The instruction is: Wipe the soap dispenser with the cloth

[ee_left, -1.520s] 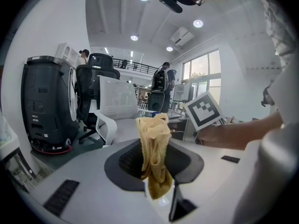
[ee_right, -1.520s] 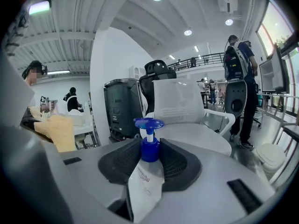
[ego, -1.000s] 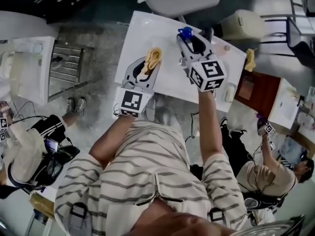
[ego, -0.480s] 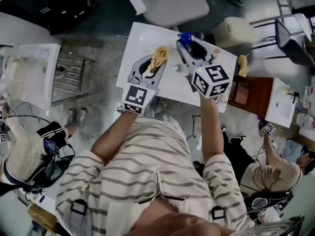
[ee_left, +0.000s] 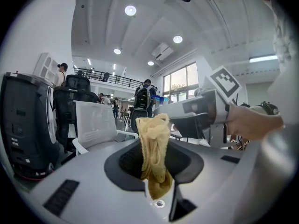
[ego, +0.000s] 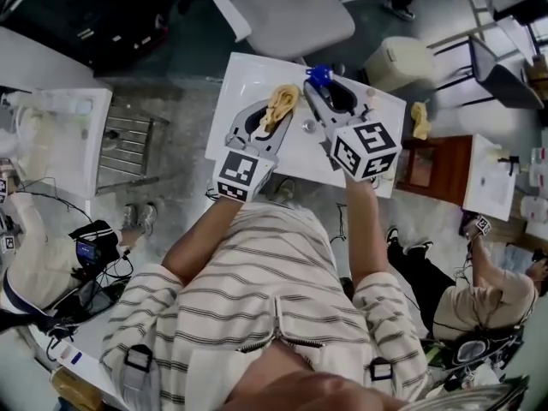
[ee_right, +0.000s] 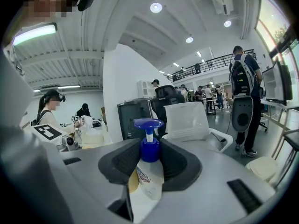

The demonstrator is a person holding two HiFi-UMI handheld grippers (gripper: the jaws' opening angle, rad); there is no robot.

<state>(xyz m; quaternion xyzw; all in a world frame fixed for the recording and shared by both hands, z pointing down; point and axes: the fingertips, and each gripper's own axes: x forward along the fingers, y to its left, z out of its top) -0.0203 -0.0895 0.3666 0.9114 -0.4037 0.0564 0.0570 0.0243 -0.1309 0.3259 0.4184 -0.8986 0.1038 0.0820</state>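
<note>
Above a white tabletop [ego: 250, 82], our left gripper [ego: 269, 118] is clenching a crumpled yellow cloth [ee_left: 154, 146], our right gripper [ego: 329, 99] a blue-pumped white soap dispenser [ee_right: 149, 164].

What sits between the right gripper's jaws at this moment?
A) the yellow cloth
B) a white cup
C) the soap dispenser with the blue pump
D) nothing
C: the right gripper view shows the right gripper closed on the soap dispenser, blue pump up; the cloth hangs in the left gripper.

Cloth [ego: 281, 103] left; soap dispenser [ego: 321, 77] right (over table [ego: 248, 80])
</note>
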